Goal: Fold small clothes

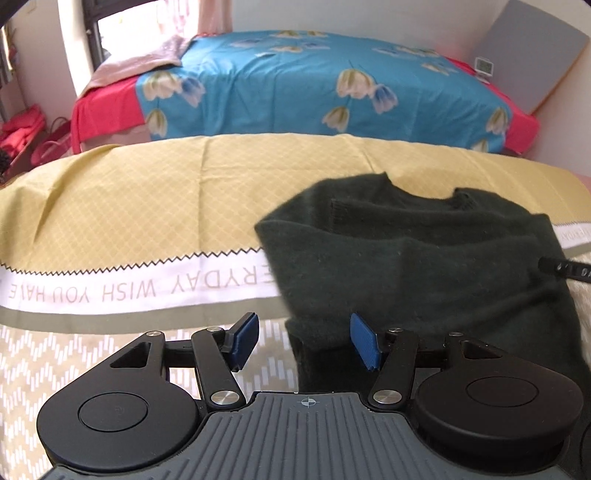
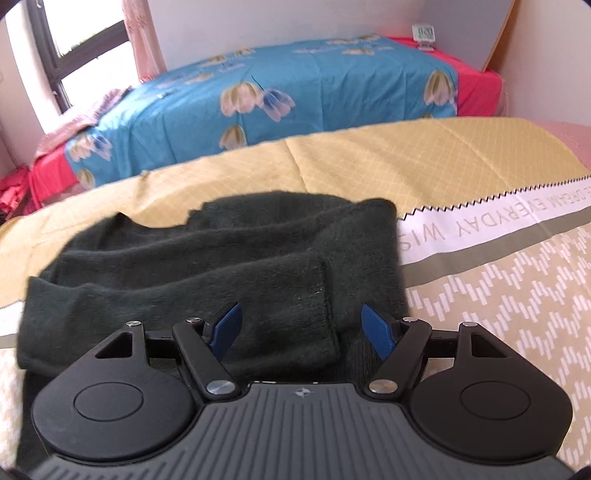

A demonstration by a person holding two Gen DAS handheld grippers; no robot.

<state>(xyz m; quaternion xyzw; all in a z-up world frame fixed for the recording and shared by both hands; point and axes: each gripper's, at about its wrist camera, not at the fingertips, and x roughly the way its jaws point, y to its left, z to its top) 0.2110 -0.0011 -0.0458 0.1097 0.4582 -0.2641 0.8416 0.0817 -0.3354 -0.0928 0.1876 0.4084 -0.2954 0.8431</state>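
Note:
A dark green knit sweater [image 1: 424,266] lies on a yellow and beige cloth [image 1: 129,206], neckline at the far side, sleeves folded across its body. It also shows in the right wrist view [image 2: 221,266], with a sleeve cuff [image 2: 317,306] lying across the front. My left gripper [image 1: 304,341] is open and empty at the sweater's lower left edge. My right gripper [image 2: 301,328] is open and empty, just above the sleeve cuff. A black part of the other gripper [image 1: 565,269] shows at the right edge of the left wrist view.
The cloth has a white band with printed letters [image 1: 110,291] and a chevron border [image 2: 498,314]. Behind stands a bed with a blue floral sheet [image 1: 314,85] over red. A small clock [image 2: 424,34] sits at its far end. Red items [image 1: 22,129] lie on the floor at left.

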